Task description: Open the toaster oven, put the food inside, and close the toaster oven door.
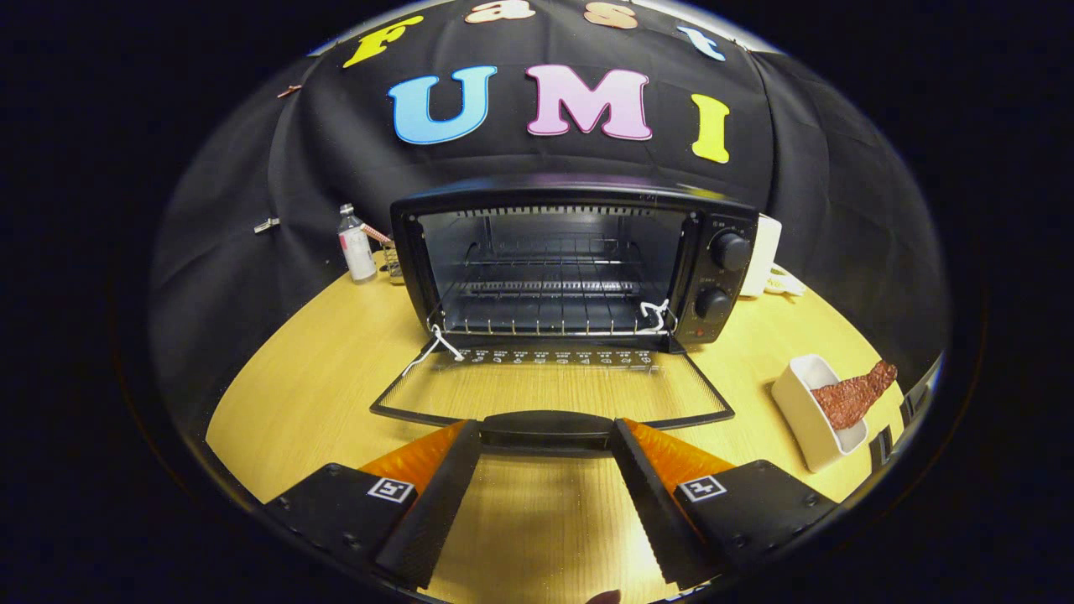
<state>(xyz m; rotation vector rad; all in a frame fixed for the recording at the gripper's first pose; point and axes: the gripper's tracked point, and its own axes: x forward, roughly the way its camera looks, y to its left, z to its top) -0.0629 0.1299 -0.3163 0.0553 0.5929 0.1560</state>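
Spanning parted jaws: oven door handle (545, 426)

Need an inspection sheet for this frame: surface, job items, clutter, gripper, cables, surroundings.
Surface: wooden table, light, bare ahead of the oven.
Job's things: toaster oven stands open, its glass door folded down flat toward the gripper; wire rack inside holds nothing. Food, a reddish-brown strip, lies in a white dish off to the oven's right.
Clutter: small bottle left of the oven; a white object behind its right side, unclear what.
Gripper: gripper open, fingers either side of the door handle, not pressing on it.
Cables: white string tied at the door's hinge corners.
Surroundings: black cloth wall behind.
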